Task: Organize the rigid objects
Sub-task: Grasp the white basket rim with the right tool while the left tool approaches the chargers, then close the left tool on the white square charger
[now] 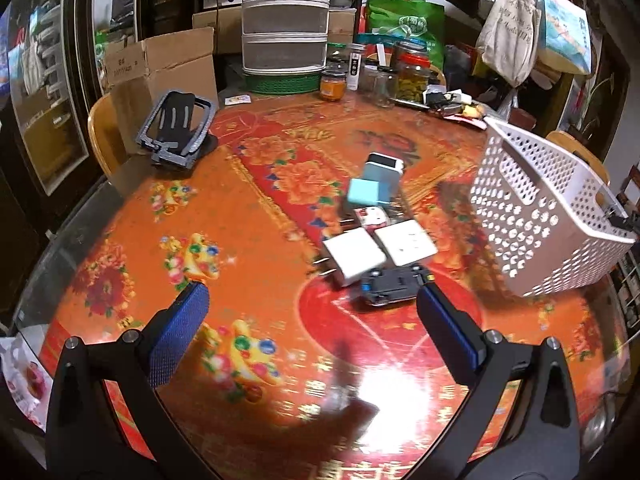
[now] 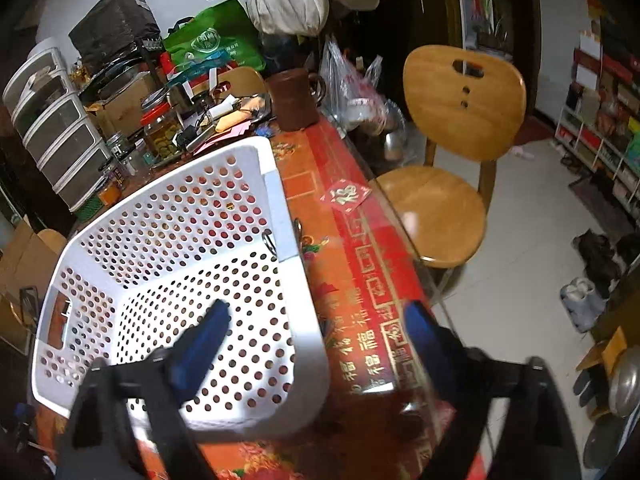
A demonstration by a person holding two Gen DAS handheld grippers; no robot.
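Hovering wide open and empty, the left tongs face small rigid items just left of the white basket on the desk: a white charger, likely light, hard and slick, best pinched across flat sides. Right tongs, also open and empty, straddle the basket's near wall.

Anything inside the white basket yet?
From the right wrist view, the white basket looks empty: only its perforated floor and walls show. The right gripper, open, has one finger over part of the floor, hiding that patch.
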